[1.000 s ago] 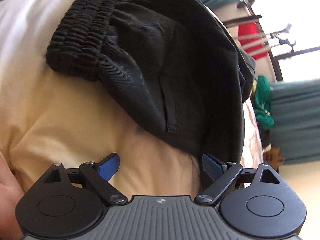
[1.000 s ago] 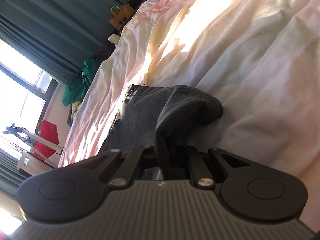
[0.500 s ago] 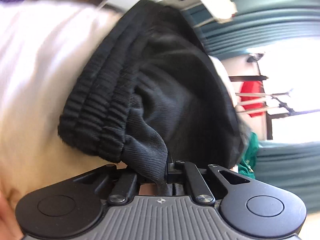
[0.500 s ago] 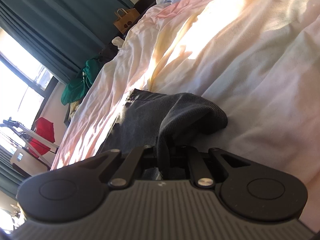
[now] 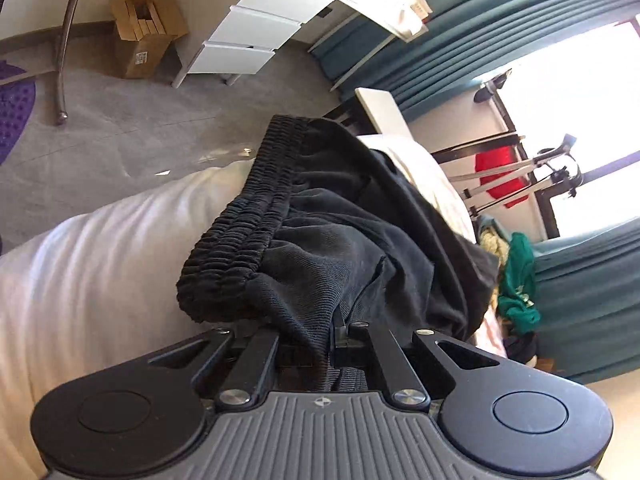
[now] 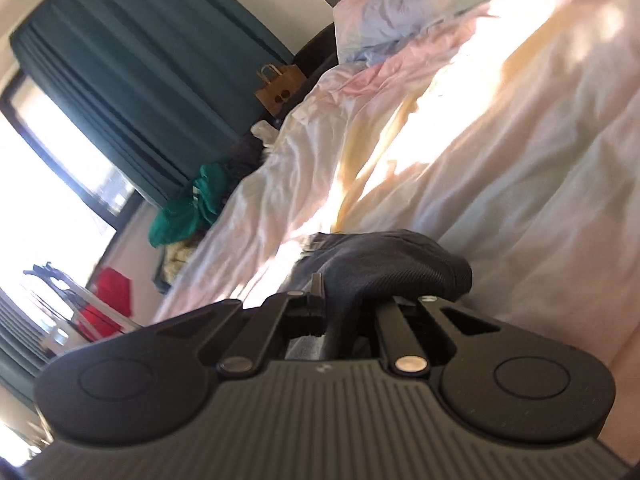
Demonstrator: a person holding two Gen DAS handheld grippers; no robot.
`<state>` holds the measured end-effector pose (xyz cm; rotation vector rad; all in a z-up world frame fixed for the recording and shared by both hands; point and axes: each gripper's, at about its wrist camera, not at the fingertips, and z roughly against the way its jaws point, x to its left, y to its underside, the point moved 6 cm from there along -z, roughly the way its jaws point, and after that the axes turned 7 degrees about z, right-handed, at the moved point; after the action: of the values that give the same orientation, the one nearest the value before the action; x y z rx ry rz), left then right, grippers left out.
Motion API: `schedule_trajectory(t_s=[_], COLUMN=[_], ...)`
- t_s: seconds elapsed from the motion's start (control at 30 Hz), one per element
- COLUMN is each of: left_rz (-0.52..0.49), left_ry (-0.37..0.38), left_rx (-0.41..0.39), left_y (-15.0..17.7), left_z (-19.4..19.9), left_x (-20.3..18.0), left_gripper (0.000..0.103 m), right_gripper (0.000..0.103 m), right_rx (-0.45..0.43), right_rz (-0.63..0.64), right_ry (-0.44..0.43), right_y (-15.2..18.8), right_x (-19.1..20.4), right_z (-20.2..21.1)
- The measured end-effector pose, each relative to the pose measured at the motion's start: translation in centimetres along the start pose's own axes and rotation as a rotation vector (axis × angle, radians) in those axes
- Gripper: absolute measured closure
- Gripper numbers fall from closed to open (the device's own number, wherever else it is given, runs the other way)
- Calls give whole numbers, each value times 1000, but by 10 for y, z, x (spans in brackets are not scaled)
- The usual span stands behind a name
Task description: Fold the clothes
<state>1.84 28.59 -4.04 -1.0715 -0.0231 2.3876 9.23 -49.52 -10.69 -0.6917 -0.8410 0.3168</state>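
Left gripper is clamped tight on a pinch of the black shorts, jaws drawn right together with dark ribbed cloth bunched between them. In the left wrist view the garment runs away from the tool toward twelve and one o'clock, its long axis climbing up the frame, and the gathered elastic waistband lies along the left edge, stretching from about nine o'clock near the jaws up to twelve o'clock at the far end. The shorts rest on the pale duvet, which fills the seven to nine o'clock side; beyond it, grey carpet, a cardboard box at eleven o'clock and white drawers toward twelve. Over on the other side, the right gripper is also closed hard on the same dark fabric, a rounded fold of it humping up just ahead of the jaws and sloping off toward two o'clock. There the cloth sits low in the frame on the sunlit bedding, which sweeps from six up to one o'clock. Teal curtains hang at ten o'clock, a brown paper bag near twelve.
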Motion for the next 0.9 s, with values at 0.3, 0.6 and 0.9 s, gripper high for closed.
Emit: schedule_trajectory(t_s=[0.3,0.6,0.9], left_rz=[-169,-634,-880], left_ry=[-113,-275,-82], left_rx=[36,-287,-394], left_y=[-2,20,118], left_z=[-24,21,25], left_x=[36,-17,-117], left_gripper=[77,9,3], right_gripper=[93,31,25], right_rx=[167,29,-22], right_rz=[28,164,313], right_ry=[45,165,-94], right_y=[21,-5,-2], right_x=[-32,-17,66], right_z=[-12,31,90])
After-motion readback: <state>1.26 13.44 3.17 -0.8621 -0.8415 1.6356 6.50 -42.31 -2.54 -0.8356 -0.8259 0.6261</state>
